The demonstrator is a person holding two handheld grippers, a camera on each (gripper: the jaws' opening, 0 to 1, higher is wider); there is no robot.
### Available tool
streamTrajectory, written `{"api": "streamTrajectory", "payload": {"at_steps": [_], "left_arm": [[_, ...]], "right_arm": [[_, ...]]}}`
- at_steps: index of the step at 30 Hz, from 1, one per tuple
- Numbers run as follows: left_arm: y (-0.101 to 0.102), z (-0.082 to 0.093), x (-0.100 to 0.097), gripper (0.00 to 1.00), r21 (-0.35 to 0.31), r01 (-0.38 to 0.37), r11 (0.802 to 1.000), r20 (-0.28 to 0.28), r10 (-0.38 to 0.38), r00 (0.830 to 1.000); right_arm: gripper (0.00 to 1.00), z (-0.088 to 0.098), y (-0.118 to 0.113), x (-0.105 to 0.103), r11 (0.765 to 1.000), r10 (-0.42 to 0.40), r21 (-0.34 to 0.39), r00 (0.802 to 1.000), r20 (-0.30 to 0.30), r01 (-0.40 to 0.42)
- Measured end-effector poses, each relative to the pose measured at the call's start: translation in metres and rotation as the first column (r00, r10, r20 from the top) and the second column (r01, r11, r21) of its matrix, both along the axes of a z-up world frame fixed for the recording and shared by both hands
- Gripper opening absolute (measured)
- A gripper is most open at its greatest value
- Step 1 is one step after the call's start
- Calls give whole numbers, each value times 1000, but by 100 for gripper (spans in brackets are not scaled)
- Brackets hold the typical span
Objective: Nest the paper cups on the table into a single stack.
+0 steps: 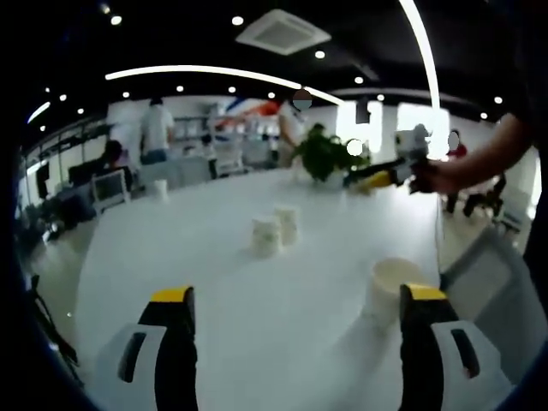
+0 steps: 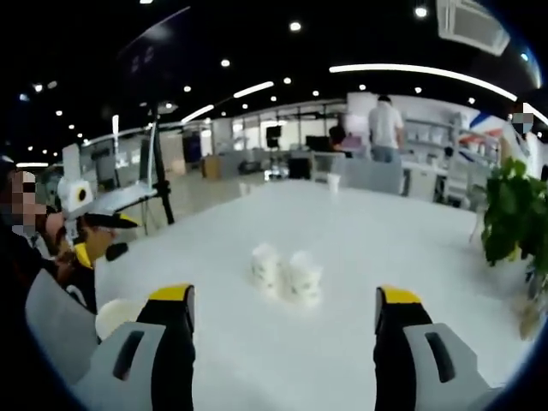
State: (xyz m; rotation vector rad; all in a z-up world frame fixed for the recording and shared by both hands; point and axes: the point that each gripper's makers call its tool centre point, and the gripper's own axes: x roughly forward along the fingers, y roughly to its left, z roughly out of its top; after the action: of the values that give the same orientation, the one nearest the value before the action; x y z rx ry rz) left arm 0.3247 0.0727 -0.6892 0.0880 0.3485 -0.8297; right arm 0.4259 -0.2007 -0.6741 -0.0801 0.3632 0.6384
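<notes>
Two white paper cups stand mouth-down side by side mid-table [image 1: 266, 235] [image 1: 288, 223]; the right gripper view shows the same pair [image 2: 266, 264] [image 2: 305, 276]. A third cup [image 1: 396, 287] stands mouth-up just beyond my left gripper's right jaw, and appears again low at the left [image 2: 118, 317], partly behind a jaw. A small far cup [image 1: 160, 188] [image 2: 334, 181] sits near the table's back edge. My left gripper [image 1: 297, 293] is open and holds nothing. My right gripper [image 2: 284, 295] is open too, short of the pair, and appears across the table in a hand [image 1: 385, 175].
A potted green plant [image 1: 324, 154] [image 2: 514, 214] stands on the white table [image 1: 214, 291] beyond the cups. Chairs and desks ring the table, with several people standing in the background. A chair back [image 1: 492, 282] lies close at the right.
</notes>
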Motion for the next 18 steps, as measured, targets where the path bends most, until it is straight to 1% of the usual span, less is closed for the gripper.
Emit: {"api": "streamTrajectory", "payload": {"at_steps": [3, 6, 9, 11, 13, 17, 18], "left_arm": [[1, 1, 1, 100, -5, -4, 1000, -1, 4, 1000], [4, 2, 5, 100, -11, -19, 1000, 0, 19, 1000], [3, 4, 6, 100, -17, -22, 1000, -1, 22, 1000], [2, 2, 6, 100, -8, -22, 1000, -8, 22, 1000], [0, 2, 6, 99, -17, -17, 1000, -13, 17, 1000], [-3, 2, 6, 98, -6, -10, 1000, -3, 10, 1000], [-4, 0, 5, 98, -9, -9, 1000, -14, 9, 1000]], "right_arm": [[83, -11, 4, 12, 999, 16, -32, 1000, -18, -17], [81, -19, 7, 24, 999, 24, -43, 999, -28, -25], [81, -23, 8, 37, 999, 23, -45, 999, -35, -25], [81, -28, 9, 46, 999, 18, -45, 999, -44, -20], [80, -33, 9, 52, 999, 14, -45, 999, -51, -16], [80, -41, 11, 65, 999, 10, -44, 998, -64, -12], [80, -44, 11, 68, 999, 8, -47, 998, -65, -12]]}}
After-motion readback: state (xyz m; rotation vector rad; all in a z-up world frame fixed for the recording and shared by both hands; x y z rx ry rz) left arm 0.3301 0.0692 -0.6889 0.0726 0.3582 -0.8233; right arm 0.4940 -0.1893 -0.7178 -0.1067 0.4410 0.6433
